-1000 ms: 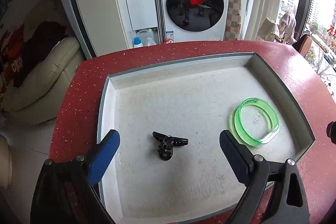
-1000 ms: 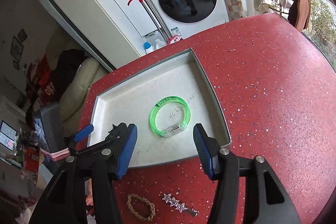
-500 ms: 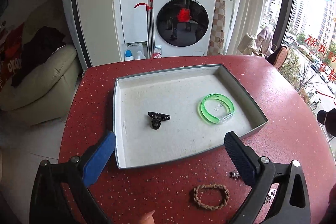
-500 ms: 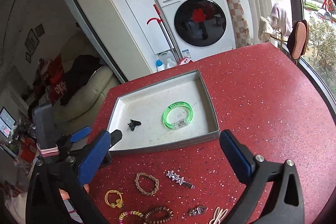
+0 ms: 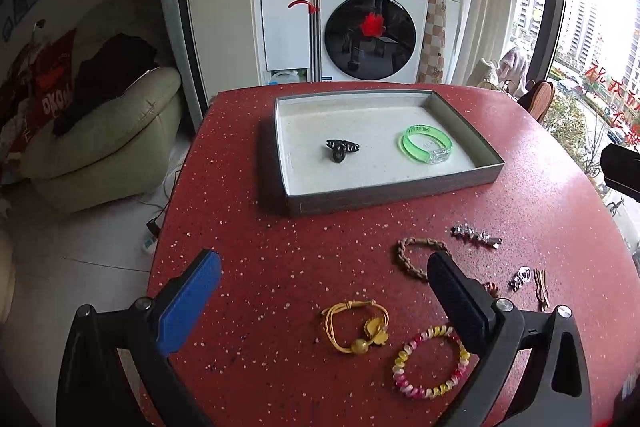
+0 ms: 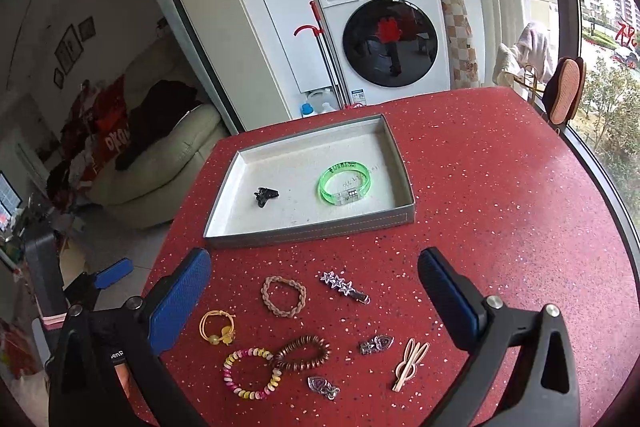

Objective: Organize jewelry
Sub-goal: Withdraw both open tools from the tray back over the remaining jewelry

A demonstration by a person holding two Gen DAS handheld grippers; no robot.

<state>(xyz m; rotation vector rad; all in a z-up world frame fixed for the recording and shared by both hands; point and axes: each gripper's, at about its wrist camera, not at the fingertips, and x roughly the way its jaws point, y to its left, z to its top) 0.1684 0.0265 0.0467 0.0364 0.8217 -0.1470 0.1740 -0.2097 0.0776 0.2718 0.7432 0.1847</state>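
Note:
A grey tray [image 5: 384, 195] [image 6: 316, 230] on the red table holds a green bangle [image 5: 426, 143] [image 6: 345, 183] and a black hair clip [image 5: 341, 149] [image 6: 264, 195]. Loose jewelry lies in front of it: a braided brown bracelet [image 6: 283, 295] [image 5: 418, 257], a star clip [image 6: 344, 286] [image 5: 476, 235], a yellow hair tie [image 6: 217, 325] [image 5: 356, 325], a pink-and-yellow bead bracelet [image 6: 251, 373] [image 5: 430, 367], a copper coil bracelet [image 6: 303, 352]. My left gripper [image 5: 324, 297] and right gripper [image 6: 316, 297] are both open and empty, above the loose pieces.
Small brooches [image 6: 376, 343] [image 6: 323, 387] and a beige hairpin [image 6: 410, 367] lie at the front right. The table edge drops to the floor on the left, with a cream sofa [image 5: 100, 131] beyond. A washing machine [image 6: 384, 39] stands behind the table.
Both grippers have pulled back and up from the tray, so the loose jewelry in front of it has come into view. The clip and bangle stay in the tray.

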